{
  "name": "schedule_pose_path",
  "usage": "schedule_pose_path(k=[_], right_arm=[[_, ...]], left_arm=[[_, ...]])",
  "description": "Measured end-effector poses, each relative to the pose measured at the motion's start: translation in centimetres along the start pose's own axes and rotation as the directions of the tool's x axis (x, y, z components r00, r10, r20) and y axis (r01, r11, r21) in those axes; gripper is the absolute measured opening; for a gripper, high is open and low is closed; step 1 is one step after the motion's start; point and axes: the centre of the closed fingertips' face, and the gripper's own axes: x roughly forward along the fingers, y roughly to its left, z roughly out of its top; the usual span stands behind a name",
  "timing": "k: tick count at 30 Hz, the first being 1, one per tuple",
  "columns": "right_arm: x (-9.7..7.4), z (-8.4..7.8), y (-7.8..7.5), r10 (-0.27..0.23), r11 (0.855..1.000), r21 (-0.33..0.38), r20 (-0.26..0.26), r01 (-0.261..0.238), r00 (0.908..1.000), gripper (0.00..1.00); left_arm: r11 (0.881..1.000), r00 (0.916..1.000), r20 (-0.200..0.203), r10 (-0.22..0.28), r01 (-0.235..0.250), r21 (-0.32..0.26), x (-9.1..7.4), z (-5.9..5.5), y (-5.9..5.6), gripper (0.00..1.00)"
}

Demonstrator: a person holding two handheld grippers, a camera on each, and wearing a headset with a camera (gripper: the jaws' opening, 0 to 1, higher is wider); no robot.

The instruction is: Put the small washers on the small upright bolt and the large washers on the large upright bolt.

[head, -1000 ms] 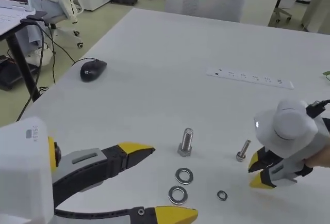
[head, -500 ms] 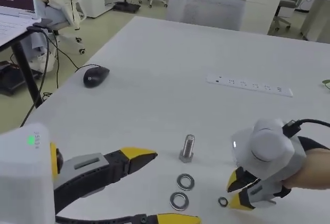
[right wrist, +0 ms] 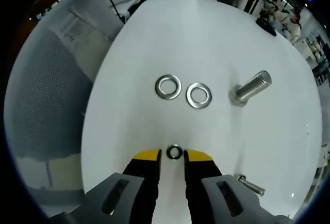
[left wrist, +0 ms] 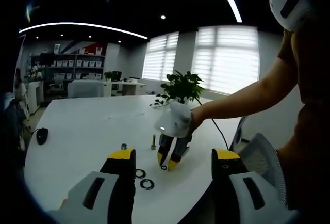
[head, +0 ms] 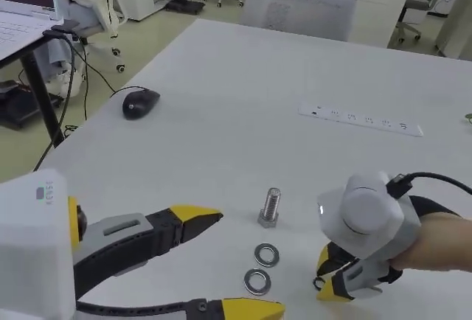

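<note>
Small washer lies flat on the white table, toward the person and to the right of the large bolt, clear of it. It sits between the two yellow jaw tips of the right gripper. The jaws are narrowly apart, one on each side of the ring, which still rests on the table; contact with either tip cannot be told. The small bolt shows at the edge of the right gripper view, to the right of the large bolt and beside the right gripper's body; whether it is upright cannot be told. Two large washers lie flat side by side just in front of the large bolt, on the person's side, not touching it. The large bolt stands upright on its head, thread up, with nothing on it. Left gripper is to the near left of the large bolt, jaws wide apart and empty, tips pointing toward the large washers. The mouse is well to the far left of the large bolt. The power strip is well beyond the bolt to the right.
</note>
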Motion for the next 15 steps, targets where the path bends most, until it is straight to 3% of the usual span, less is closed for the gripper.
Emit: schedule_pose_path(k=[7, 15], right_arm=[[-0.02, -0.10, 0.06, -0.004, 1.000, 0.005, -0.028, 0.004, 0.9996, 0.18], [-0.03, -0.21, -0.18, -0.007, 1.000, -0.005, -0.017, 0.007, 0.9998, 0.13]], left_arm=[[1.000, 1.0000, 0.006, 0.005, -0.005, -0.001, 0.09, 0.07, 0.22, 0.59], [1.000, 0.9999, 0.008, 0.008, -0.008, 0.000, 0.26, 0.05, 0.31, 0.59]])
